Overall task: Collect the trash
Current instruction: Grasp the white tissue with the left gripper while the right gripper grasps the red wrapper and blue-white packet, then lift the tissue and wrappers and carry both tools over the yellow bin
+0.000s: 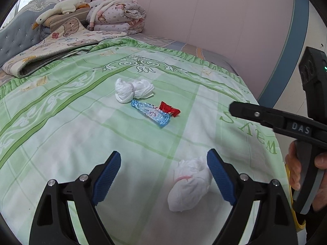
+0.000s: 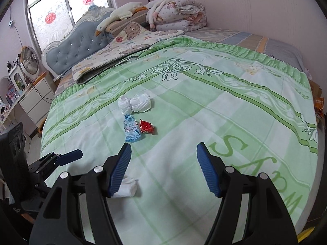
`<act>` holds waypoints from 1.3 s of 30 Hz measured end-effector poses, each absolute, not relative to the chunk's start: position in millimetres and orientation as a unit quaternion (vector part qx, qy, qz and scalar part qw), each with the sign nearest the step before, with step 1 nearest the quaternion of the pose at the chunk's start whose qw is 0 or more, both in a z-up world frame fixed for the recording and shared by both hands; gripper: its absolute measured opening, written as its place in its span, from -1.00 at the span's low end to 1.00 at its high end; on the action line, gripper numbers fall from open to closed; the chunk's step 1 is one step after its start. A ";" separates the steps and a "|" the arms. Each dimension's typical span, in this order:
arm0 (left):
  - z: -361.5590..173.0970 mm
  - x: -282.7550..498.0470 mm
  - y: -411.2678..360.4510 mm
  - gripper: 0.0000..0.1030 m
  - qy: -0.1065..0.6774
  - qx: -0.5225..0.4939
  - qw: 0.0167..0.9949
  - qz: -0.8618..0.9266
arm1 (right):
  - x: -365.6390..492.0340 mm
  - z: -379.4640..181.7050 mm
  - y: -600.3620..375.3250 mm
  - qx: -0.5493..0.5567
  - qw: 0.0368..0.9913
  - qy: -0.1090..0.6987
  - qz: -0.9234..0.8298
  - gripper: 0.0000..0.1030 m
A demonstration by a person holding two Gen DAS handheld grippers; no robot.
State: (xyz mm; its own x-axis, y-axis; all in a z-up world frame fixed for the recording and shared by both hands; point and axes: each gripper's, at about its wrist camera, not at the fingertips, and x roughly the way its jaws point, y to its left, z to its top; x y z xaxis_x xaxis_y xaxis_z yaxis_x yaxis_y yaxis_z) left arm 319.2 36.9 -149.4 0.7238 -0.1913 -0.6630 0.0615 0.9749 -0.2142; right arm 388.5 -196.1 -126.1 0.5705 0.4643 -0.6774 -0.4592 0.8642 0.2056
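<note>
Wide open green blanket (image 2: 235, 126) all across the near and right side, nothing in the way there. Mid-bed, a small cluster: knotted white tissue (image 1: 133, 89), blue wrapper (image 1: 151, 113) and red wrapper (image 1: 169, 109) packed close together. Near edge, a crumpled tissue (image 1: 190, 185) sits just beside the left gripper's (image 1: 163, 175) right pad. Far left, folded quilt (image 2: 122, 49) and piled bedding (image 2: 175, 12) block the headboard end.

Pink walls (image 2: 235, 4), window (image 2: 61, 10), blue headboard (image 2: 81, 38)
</note>
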 end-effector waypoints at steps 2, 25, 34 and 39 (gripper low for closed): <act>-152.2 320.7 36.2 0.60 0.366 -0.091 0.923 -0.071 | 402.1 -133.8 -181.6 -0.007 0.880 0.392 0.268 0.24; -167.4 330.3 27.5 -0.41 0.392 -0.108 0.905 -0.124 | 474.9 -183.4 -104.9 -0.057 0.836 0.448 0.313 -0.30; -166.5 328.7 22.1 -0.64 0.388 -0.104 0.905 -0.139 | 477.4 -189.7 -100.1 -0.053 0.833 0.452 0.316 -0.56; -165.7 327.7 23.2 -0.70 0.385 -0.108 0.905 -0.143 | 476.5 -188.3 -106.3 -0.039 0.837 0.450 0.308 -0.65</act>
